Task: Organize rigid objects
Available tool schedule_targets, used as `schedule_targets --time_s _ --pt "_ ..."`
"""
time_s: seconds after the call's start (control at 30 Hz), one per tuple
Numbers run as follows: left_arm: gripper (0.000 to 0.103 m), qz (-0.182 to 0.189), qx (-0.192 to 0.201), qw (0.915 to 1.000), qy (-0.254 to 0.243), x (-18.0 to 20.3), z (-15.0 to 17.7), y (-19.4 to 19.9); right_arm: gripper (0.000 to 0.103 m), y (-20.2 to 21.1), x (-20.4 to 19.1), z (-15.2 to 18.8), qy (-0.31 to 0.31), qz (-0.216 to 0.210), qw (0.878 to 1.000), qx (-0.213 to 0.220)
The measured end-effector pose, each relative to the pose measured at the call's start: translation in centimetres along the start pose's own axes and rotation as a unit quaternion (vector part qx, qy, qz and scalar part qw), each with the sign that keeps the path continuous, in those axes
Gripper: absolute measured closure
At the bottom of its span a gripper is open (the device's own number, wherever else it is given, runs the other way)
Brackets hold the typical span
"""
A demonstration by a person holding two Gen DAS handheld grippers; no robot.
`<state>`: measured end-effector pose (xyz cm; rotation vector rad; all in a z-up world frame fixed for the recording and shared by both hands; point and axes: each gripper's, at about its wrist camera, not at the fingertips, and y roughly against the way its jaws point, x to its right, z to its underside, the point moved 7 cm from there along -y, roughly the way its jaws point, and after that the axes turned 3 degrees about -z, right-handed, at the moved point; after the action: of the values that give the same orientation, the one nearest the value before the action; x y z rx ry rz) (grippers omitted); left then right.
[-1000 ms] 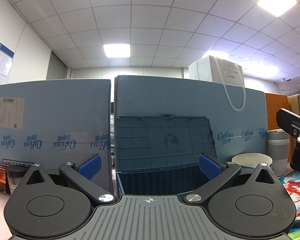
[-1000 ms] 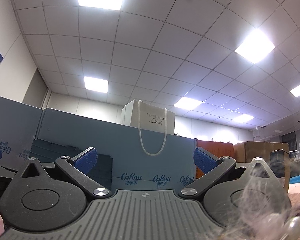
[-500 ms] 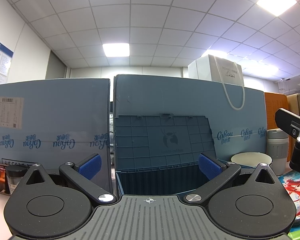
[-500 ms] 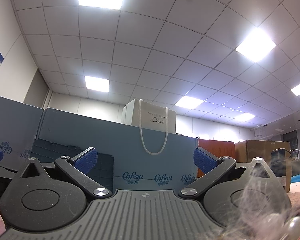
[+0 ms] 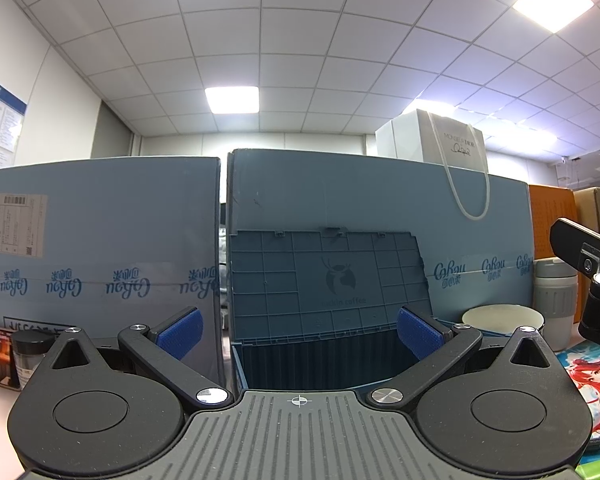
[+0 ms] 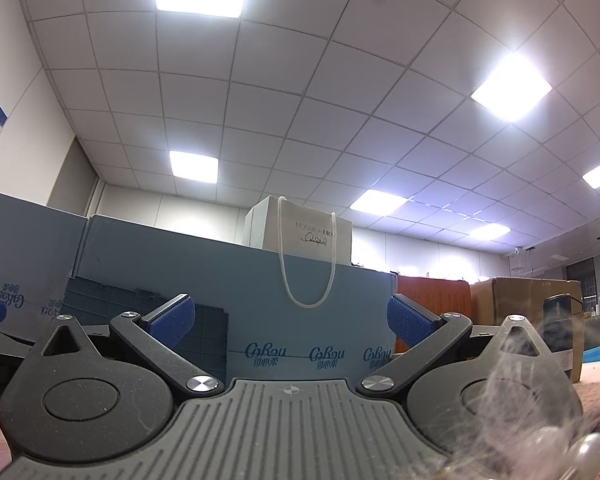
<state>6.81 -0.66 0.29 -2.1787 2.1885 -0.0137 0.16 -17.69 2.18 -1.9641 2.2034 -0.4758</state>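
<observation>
Left gripper point(image 5: 298, 330) spread wide, blue pads point(image 5: 414, 330) far apart, nothing between them. It sits low centre of the left wrist view, pointing straight at an open dark blue crate point(image 5: 320, 360) whose lid point(image 5: 328, 280) stands upright behind it, leaning against a tall blue cardboard box point(image 5: 380, 200). A second blue cardboard box point(image 5: 100, 240) fills the left half of the frame, with a white shipping label point(image 5: 14, 224) at its upper left. White paper bag point(image 5: 432, 142) sits on top of the right box, its cord handle hanging down the front.

Lower left edge: small jar with a black lid point(image 5: 30, 354). Right of the crate: round cream-coloured lid or container point(image 5: 502, 318), just beside a grey cup point(image 5: 554, 300). Far right lower corner: colourful cartoon mat point(image 5: 584, 364) with small pale objects on it, too cut off to identify. Part of the other gripper's black body shows at the right edge.

Right gripper point(image 6: 290, 322) also wide open and empty, tilted up so most of the right wrist view is ceiling. Crate lid point(image 6: 140, 308) at lower left, blue box point(image 6: 300, 300) centre, white bag point(image 6: 300, 228) above it. Brown cardboard boxes point(image 6: 516, 300) at right. Wispy fluff and a pearly bead point(image 6: 588, 448) blur the lower right corner, very close to the lens; pinkish cloth point(image 6: 596, 400) behind.
</observation>
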Motion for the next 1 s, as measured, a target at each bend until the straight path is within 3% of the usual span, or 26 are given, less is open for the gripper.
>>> schedule_targets --time_s 0.83,1.0 --pt "0.000 -0.013 0.000 0.9999 0.005 -0.42 0.04 0.03 0.000 -0.32 0.01 0.13 -0.009 -0.001 1.000 -0.011" --pt "0.000 -0.001 0.002 0.9999 0.015 -0.62 0.03 0.22 0.000 -0.65 0.09 0.09 -0.019 -0.005 1.000 -0.021"
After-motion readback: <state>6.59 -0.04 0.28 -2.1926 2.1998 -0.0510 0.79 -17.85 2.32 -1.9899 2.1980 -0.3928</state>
